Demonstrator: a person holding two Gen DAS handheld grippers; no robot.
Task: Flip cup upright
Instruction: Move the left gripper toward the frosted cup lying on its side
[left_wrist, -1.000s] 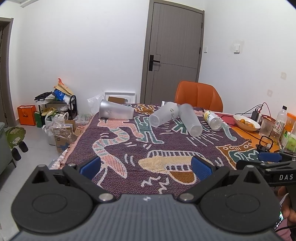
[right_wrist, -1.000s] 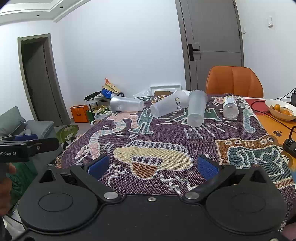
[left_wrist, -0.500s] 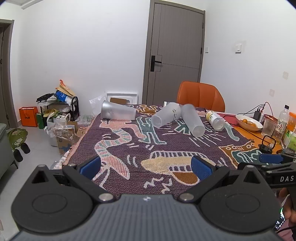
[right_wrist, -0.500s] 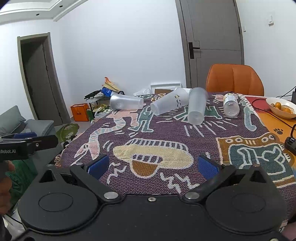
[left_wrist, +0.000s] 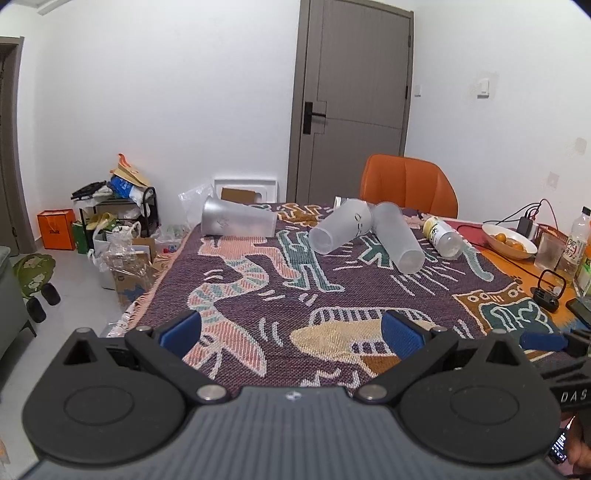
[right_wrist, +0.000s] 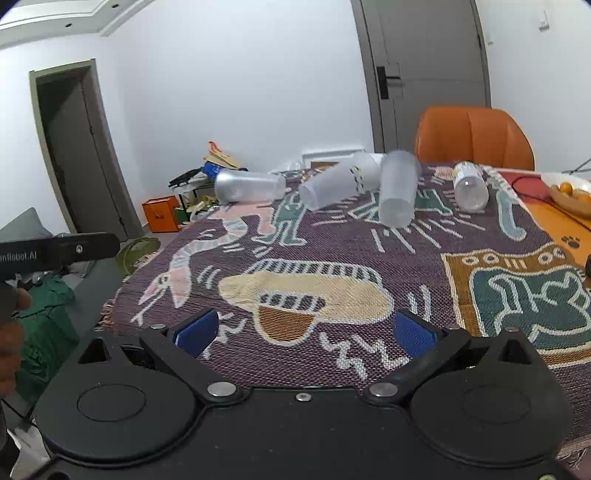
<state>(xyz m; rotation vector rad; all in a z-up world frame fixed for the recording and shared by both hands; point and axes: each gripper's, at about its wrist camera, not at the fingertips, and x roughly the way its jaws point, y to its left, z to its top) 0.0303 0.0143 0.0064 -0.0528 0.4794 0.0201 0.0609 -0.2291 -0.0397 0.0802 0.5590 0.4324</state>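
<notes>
left gripper (left_wrist: 291, 328) jaws spread, empty | right gripper (right_wrist: 304, 330) jaws spread, empty, edging closer | three cups (right_wrist: 397, 194) lying tipped mid-tabletop, well beyond both grippers | approach only starting

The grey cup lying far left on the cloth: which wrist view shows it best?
The left wrist view: the grey cup lies sharp and side-on, its wide mouth turned leftward. In the right wrist view the same cup is motion-blurred, though unobstructed.
</notes>
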